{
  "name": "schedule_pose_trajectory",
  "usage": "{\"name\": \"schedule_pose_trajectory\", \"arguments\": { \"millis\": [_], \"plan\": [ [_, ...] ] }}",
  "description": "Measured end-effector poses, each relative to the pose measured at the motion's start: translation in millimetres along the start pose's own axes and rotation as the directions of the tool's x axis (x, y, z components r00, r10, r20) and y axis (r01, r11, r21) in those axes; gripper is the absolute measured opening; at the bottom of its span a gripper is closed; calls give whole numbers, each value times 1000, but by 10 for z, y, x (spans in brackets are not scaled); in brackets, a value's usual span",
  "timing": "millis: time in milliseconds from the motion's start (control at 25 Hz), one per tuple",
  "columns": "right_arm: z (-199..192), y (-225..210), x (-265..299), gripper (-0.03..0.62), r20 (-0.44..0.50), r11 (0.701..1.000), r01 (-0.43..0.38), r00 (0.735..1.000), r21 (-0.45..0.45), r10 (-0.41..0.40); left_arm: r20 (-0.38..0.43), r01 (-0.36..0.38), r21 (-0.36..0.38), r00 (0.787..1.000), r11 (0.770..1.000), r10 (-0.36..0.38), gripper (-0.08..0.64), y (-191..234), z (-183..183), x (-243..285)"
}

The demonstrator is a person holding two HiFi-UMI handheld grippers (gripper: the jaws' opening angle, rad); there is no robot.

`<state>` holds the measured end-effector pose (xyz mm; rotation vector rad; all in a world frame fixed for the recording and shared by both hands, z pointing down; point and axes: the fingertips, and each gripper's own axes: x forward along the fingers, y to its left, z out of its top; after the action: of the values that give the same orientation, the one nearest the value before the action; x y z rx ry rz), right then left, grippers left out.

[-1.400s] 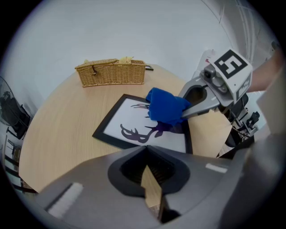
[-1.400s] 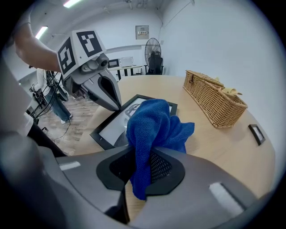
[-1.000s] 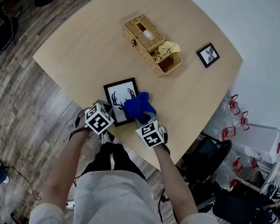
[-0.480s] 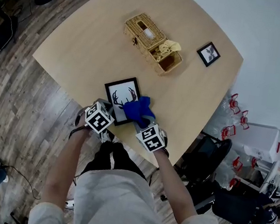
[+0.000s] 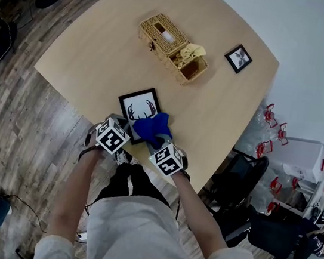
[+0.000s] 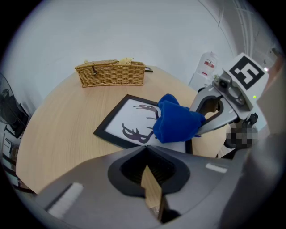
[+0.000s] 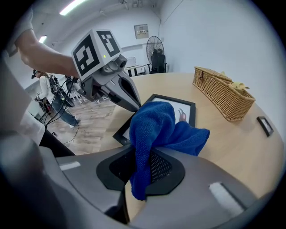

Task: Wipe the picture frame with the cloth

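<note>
- Surface [image 5: 96,44]: the frame lies flat and face up, right at your near edge.
- Frame [image 5: 133,105]: its long axis runs away from you, leaning a little left. Wiping looks under way, and the bare far-left half is probably still to do.
- Cloth [image 5: 150,128]: it's bunched over the frame's near-right corner.
- Right gripper [image 7: 142,172]: your jaws are pinching the cloth.
- Left gripper [image 6: 151,188]: jaws nearly pressed together on nothing, just beside the frame's near-left edge.

Office-like lab or work room. White walls [image 5: 318,53], wood-plank floor [image 5: 26,111], strip light [image 7: 73,6] on ceiling. Pedestal fan [image 7: 155,44] beside desks at back. Black swivel chair [image 5: 246,174] near pale wooden table [image 5: 96,44].
</note>
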<state>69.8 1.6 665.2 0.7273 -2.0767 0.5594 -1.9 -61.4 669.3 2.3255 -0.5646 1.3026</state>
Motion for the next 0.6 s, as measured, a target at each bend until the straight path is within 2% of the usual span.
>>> {"name": "schedule_pose_trajectory", "arguments": {
  "millis": [600],
  "plan": [
    [138,-44,134,49,-32,999,-16,999,29,17,10,2,-16,1000,1000,-2,52,2,6,-5]
  ]
}}
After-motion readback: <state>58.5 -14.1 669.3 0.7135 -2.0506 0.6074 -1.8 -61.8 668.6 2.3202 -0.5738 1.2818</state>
